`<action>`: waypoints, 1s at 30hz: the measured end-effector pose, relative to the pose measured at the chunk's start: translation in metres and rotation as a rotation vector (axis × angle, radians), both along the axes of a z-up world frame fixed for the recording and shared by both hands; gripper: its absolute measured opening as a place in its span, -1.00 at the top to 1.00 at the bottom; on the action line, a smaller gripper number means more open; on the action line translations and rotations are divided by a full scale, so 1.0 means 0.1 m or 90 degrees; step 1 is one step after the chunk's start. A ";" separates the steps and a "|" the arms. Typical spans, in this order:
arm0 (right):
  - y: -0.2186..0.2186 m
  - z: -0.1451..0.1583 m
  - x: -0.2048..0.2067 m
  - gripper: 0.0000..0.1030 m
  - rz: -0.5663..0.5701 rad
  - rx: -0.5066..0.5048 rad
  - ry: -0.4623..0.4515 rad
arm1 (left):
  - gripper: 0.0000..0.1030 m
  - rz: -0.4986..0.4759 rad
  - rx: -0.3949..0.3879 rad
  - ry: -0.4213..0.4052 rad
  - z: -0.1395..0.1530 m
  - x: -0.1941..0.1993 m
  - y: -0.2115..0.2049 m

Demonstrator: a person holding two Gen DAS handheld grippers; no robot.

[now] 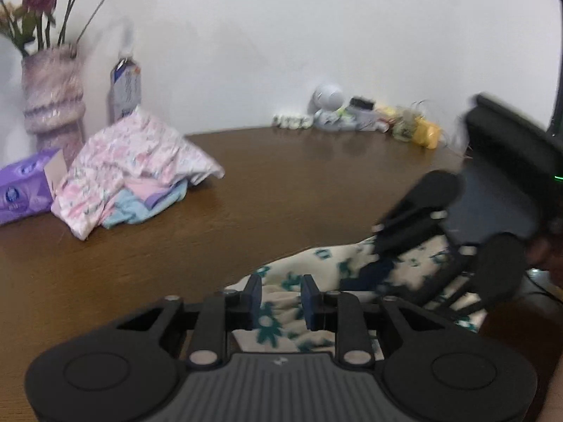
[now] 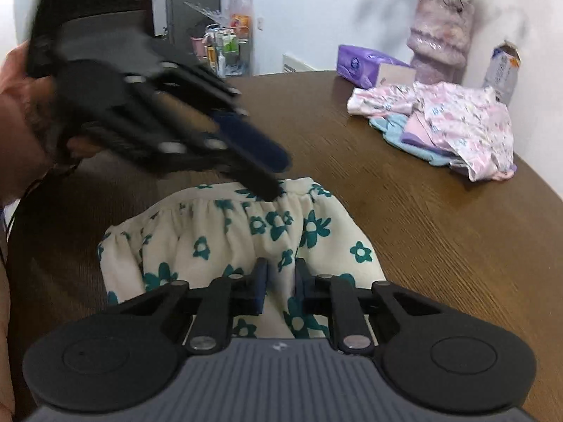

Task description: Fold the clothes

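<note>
A cream garment with green flowers (image 2: 218, 232) lies flat on the brown table (image 2: 440, 228), its gathered waistband at the far side. My right gripper (image 2: 281, 281) hovers over its near edge, fingers a little apart with smooth cloth showing between them. My left gripper (image 2: 274, 176), blurred and held by a hand (image 2: 14, 105), touches the waistband with its tips slightly apart. In the left wrist view the left gripper (image 1: 281, 299) is over the same garment (image 1: 330, 260), and the blurred right gripper (image 1: 366, 274) points down onto it from the right.
A pile of pink, blue and purple clothes (image 2: 450, 119) lies at the far side of the table. Behind it stand a purple tissue pack (image 2: 359, 63), a pink vase with flowers (image 2: 440, 35) and a carton (image 2: 503, 70). Small items (image 1: 352, 112) line the wall.
</note>
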State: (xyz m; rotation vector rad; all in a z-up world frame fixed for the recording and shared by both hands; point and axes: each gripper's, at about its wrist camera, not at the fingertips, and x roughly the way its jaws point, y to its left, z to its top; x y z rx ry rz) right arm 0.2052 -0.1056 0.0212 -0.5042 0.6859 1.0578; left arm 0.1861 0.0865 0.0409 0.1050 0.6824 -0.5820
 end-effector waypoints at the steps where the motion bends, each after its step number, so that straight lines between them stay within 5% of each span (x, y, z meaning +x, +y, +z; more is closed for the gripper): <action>1: 0.00 0.01 -0.04 0.71 0.008 -0.006 -0.012 | 0.60 -0.001 0.009 0.013 -0.07 0.04 -0.02; 5: -0.04 0.16 -0.08 0.62 0.030 -0.001 -0.037 | 0.60 -0.004 0.010 0.020 -0.18 0.07 0.01; 7: -0.07 0.23 0.04 -0.05 0.009 0.013 -0.040 | 0.60 -0.005 0.013 0.017 -0.18 0.06 0.01; 8: -0.07 0.24 0.11 -0.18 -0.003 0.018 -0.043 | 0.60 -0.006 0.016 0.016 -0.19 0.05 0.00; 12: 0.02 0.16 0.40 -0.25 -0.003 0.019 -0.005 | 0.62 -0.007 0.012 0.011 -0.17 0.03 0.02; 14: 0.05 0.10 0.46 -0.21 0.014 0.015 0.024 | 0.60 -0.008 0.005 -0.001 -0.12 0.02 0.05; 15: 0.05 0.09 0.47 0.03 0.024 0.016 0.037 | 0.60 -0.009 0.002 -0.010 -0.08 0.03 0.07; 16: 0.05 0.08 0.48 0.47 0.034 0.016 0.049 | 0.60 -0.008 0.002 -0.017 -0.05 0.05 0.08; 18: 0.04 0.10 0.41 0.70 0.051 0.008 0.038 | 0.60 -0.010 0.000 -0.029 0.00 0.11 0.08; 30: -0.09 0.07 0.37 0.92 0.033 0.006 0.037 | 0.74 -0.046 0.011 0.015 -0.22 0.28 0.01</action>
